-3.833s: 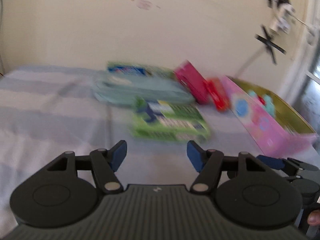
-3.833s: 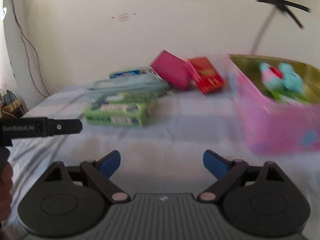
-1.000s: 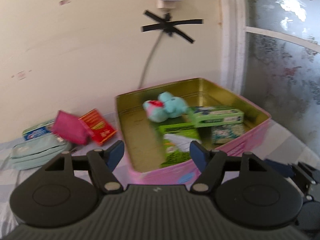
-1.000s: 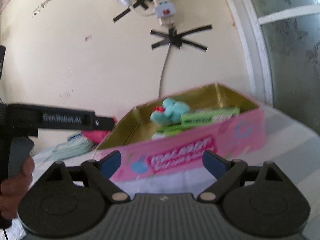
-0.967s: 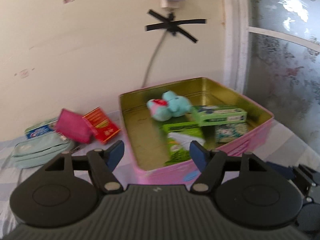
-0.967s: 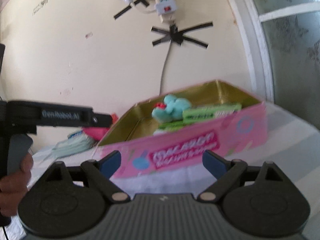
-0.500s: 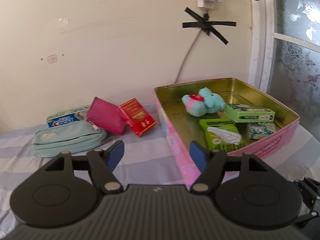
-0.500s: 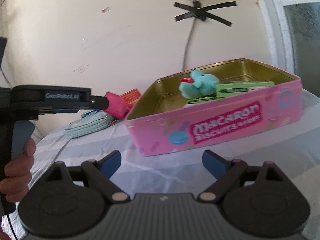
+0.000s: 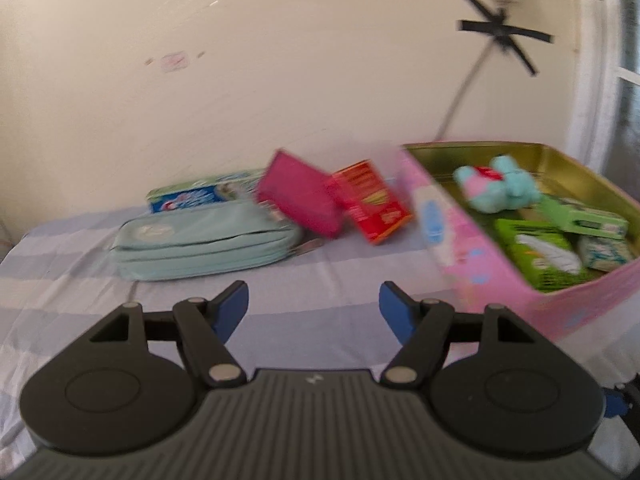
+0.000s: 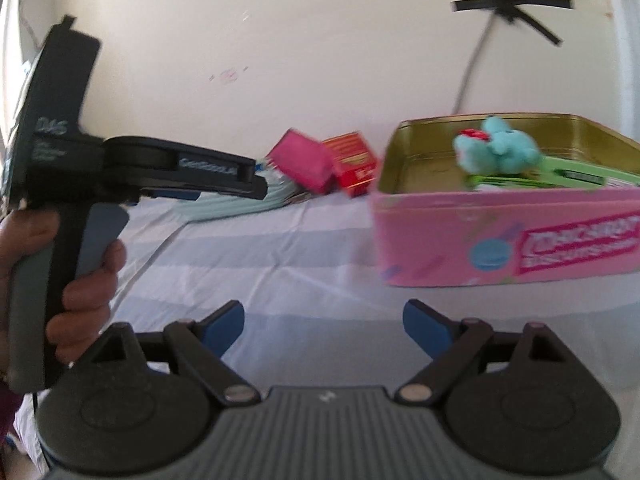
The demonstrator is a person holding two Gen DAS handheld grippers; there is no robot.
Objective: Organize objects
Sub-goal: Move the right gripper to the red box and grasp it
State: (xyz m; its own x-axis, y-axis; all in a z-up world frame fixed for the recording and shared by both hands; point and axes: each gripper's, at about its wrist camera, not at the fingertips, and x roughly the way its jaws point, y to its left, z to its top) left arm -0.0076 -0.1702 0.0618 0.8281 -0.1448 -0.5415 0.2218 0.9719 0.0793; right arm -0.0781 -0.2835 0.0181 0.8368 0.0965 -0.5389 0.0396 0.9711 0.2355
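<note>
A pink biscuit tin (image 9: 476, 256) (image 10: 448, 236) stands at the right on the striped cloth, holding a teal plush toy (image 9: 500, 190) (image 10: 496, 152) and green boxes (image 9: 536, 248). Left of it by the wall lie a red box (image 9: 370, 202) (image 10: 354, 160), a magenta box (image 9: 300, 194) (image 10: 302, 158), a mint pouch (image 9: 204, 236) and a toothpaste box (image 9: 196, 196). My left gripper (image 9: 314, 308) is open and empty, short of the pouch. My right gripper (image 10: 324, 322) is open and empty, in front of the tin's left corner.
In the right wrist view a hand (image 10: 84, 272) holds the left tool's handle (image 10: 52, 184) at the far left. A cable (image 9: 460, 92) taped to the wall runs down behind the tin. Bare striped cloth (image 9: 312, 272) lies between the grippers and the objects.
Both views have swung left: the tin has slid to the right of each frame, and the pouch and boxes are now central. Both grippers stay open and empty.
</note>
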